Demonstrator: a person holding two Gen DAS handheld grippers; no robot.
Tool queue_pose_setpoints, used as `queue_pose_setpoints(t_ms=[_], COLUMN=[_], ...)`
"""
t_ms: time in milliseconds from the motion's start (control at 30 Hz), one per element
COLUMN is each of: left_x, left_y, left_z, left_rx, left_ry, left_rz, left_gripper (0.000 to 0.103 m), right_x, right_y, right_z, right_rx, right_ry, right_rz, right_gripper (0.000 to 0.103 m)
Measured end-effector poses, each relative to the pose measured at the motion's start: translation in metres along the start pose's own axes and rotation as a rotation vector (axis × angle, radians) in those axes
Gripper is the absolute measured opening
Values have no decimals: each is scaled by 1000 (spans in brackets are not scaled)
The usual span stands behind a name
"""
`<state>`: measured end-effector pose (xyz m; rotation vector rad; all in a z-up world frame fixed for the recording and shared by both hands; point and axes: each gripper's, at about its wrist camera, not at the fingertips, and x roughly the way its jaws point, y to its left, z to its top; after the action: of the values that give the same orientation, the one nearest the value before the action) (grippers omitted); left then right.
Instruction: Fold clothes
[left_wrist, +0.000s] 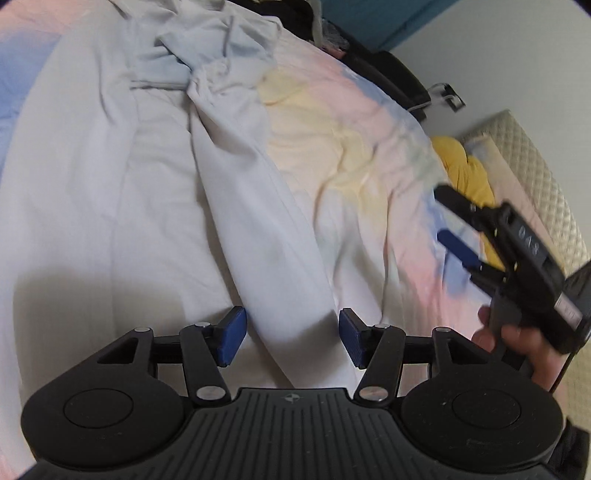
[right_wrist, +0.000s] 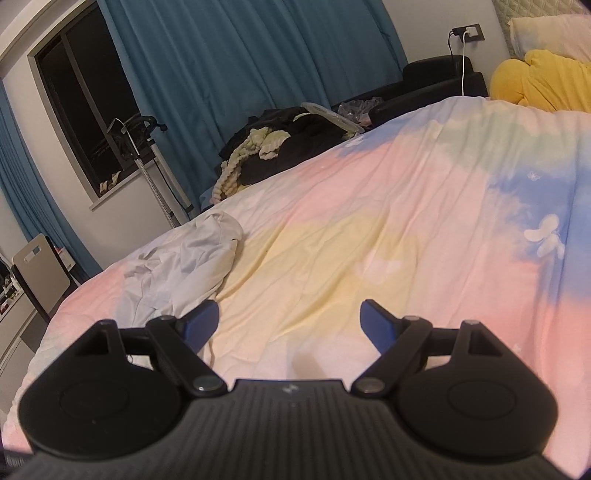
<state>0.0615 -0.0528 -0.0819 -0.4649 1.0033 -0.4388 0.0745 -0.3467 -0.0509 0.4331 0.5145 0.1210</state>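
A white garment (left_wrist: 155, 177) lies spread on the pastel bedspread (left_wrist: 369, 155), with one long sleeve (left_wrist: 258, 221) running down toward my left gripper (left_wrist: 291, 338). The left gripper is open, its blue pads on either side of the sleeve's end, just above it. The garment's far end is bunched up (left_wrist: 207, 48). My right gripper (left_wrist: 439, 216) is open and empty, held over the bed to the right of the garment. In the right wrist view the right gripper (right_wrist: 288, 325) is open above bare bedspread (right_wrist: 406, 221), with the crumpled white garment (right_wrist: 184, 266) to its left.
A yellow plush (right_wrist: 543, 81) and a pillow (right_wrist: 546, 33) lie at the bed's head. A pile of dark clothes and a cream knit (right_wrist: 273, 147) sits at the far edge. Blue curtains (right_wrist: 240, 55), a window and a black armchair (right_wrist: 436, 81) stand beyond.
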Motion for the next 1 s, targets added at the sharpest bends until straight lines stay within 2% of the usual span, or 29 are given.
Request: queue_pose_setpoints(t_ms=[67, 133, 167, 233, 267, 367, 467, 633, 767, 933, 967, 1000], left_x=[4, 7, 6, 3, -2, -20, -35, -39, -39, -41, -40, -38], left_y=[-1, 2, 5, 12, 13, 10, 12, 31, 42, 27, 24, 20], left_z=[-3, -2, -1, 4, 5, 7, 8, 5, 2, 1, 0, -1], left_rx=[18, 18, 5, -34, -36, 1, 8, 27, -35, -5, 2, 5], left_ry=[-6, -1, 10, 23, 16, 13, 25, 37, 21, -18, -18, -16], left_rz=[-12, -24, -30, -64, -85, -84, -65, 47, -18, -63, -69, -71], left_gripper=[58, 38, 24, 20, 9, 5, 4, 4, 4, 7, 12, 25], right_x=[-4, -8, -10, -11, -12, -10, -8, -4, -3, -5, -6, -6], right_y=[3, 6, 8, 12, 13, 16, 17, 23, 29, 32, 33, 34], right_z=[-2, -5, -6, -7, -7, -8, -9, -12, -14, -12, -12, -11], right_rx=[-11, -27, -36, -54, -62, -65, -64, -67, -79, -92, -95, -99], right_ry=[-3, -9, -10, -8, -7, 6, 18, 43, 58, 54, 52, 50], right_rz=[1, 10, 16, 26, 30, 44, 61, 87, 97, 103, 104, 106], right_gripper=[85, 85, 85, 85, 85, 84, 85, 85, 85, 85, 85, 85])
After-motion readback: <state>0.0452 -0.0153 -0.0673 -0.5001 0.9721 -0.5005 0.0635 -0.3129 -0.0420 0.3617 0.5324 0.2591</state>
